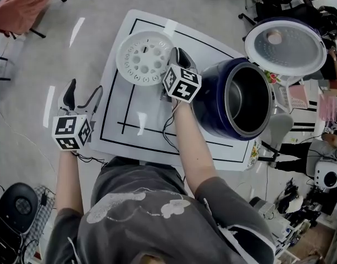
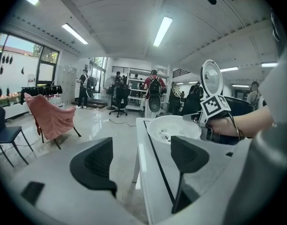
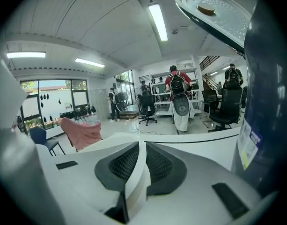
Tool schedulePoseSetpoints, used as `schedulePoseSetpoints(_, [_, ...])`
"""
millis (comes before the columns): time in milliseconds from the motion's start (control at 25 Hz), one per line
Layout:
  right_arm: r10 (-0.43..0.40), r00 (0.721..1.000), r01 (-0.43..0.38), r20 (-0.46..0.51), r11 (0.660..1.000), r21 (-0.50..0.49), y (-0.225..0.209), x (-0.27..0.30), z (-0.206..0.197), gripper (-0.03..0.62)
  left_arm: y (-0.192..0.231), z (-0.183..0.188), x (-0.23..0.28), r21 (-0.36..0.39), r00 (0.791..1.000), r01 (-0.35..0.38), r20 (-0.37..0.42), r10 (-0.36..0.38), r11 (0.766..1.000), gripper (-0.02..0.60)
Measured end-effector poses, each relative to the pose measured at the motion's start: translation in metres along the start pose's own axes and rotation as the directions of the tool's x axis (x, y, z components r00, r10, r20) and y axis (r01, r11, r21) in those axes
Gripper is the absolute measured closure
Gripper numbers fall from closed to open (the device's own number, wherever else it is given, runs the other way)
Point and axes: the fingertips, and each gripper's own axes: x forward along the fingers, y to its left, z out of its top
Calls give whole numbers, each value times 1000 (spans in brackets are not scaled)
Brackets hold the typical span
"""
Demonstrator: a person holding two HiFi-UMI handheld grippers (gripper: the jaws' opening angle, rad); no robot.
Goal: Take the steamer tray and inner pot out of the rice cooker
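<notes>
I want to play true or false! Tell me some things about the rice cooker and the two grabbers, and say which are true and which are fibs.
1. The lid of the rice cooker is open. True.
2. The steamer tray is inside the cooker. False: it is out, over the white table, to the left of the cooker in the head view.
3. The right gripper pinches the tray's rim. True.
4. The left gripper holds the inner pot. False: its jaws are apart with nothing between them, and the inner pot sits in the cooker.
</notes>
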Motion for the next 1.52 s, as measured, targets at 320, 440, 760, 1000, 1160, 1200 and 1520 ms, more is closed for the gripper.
schedulePoseSetpoints(320, [-78, 994, 67, -77, 988, -140, -11, 13, -33, 520, -8, -10, 10, 4, 999, 35, -17, -35, 999, 193])
schedulePoseSetpoints(440, [-89, 992, 74, -92, 986, -148, -14, 15, -41, 519, -12, -14, 11, -4, 999, 41, -22, -42, 999, 193])
schedulePoseSetpoints(760, [-57, 994, 37, -88, 977, -210, -5, 15, -35, 389, -19, -15, 10, -30, 999, 38, -16, -38, 999, 193])
schedulePoseSetpoints(1000, [20, 1000, -16, 16, 983, -184, 20, -12, 9, 352, -23, 4, 2, -33, 999, 27, 28, -26, 999, 193])
schedulePoseSetpoints(1160, [108, 985, -85, 131, 982, -168, 41, -42, 60, 349, -35, 22, -3, -22, 997, 26, 70, -24, 999, 193])
schedulePoseSetpoints(1200, [134, 977, -107, 166, 981, -164, 46, -52, 75, 349, -38, 27, -5, -19, 996, 26, 83, -25, 999, 193])
schedulePoseSetpoints(1520, [301, 857, -268, 419, 954, -137, 69, -159, 175, 350, -88, 69, -19, 26, 982, 61, 178, -65, 998, 193])
